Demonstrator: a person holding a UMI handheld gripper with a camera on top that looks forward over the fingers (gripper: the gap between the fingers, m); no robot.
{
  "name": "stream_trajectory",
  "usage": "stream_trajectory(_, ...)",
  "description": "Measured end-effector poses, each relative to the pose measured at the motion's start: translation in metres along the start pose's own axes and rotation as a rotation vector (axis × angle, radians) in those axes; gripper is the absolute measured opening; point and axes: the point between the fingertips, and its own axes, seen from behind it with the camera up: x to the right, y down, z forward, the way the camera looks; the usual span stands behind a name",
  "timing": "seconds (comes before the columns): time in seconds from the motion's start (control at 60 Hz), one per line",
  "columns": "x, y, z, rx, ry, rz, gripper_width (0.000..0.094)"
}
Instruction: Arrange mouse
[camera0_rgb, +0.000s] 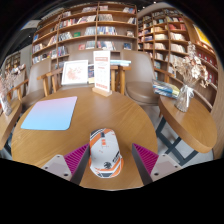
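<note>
Mouse (103, 152) nearest the lens — white and grey shell with an orange band, lying on the round wooden table (90, 125) between the two fingers, close in at their base. Its long axis runs straight ahead, in line with the fingers.

Gripper (105, 158) stands wide: pink pads (74, 157) show at either side with bare table visible between each pad and the mouse, so nothing is clamped. Mouse rests on the table by its own weight, judged.

Pale blue mat (49, 113) lies flat ahead and to the left, well apart from the mouse — likely the target, though the task line does not say. If so, the move turns on this: mouse sits dead centre in the jaws, mat off to the left and beyond, so close first, then carry forward-left.

Beyond: upright sign cards (88, 71) at the far table edge, chairs, bookshelves (85, 32) along the back wall, a second table (190, 120) to the right
</note>
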Motion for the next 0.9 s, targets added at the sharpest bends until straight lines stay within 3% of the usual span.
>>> stream_trajectory(0.1,-0.005,0.0,0.003,-0.006,-0.019,0.016,0.0762)
stream_trajectory(0.217,-0.011,-0.002,0.005,-0.003,-0.024,-0.003,0.0523)
stream_trajectory(0.417,-0.011,-0.007,-0.002,-0.031,0.013,-0.002,0.0456)
stream_trajectory(0.583,-0.029,-0.071,-0.025,0.067,0.009,-0.027,0.0419)
stream_trajectory(0.8,-0.132,-0.152,-0.009,0.139,-0.086,-0.058,0.0419)
stream_trajectory(0.9,-0.192,-0.153,0.024,0.107,-0.145,-0.066,0.0416)
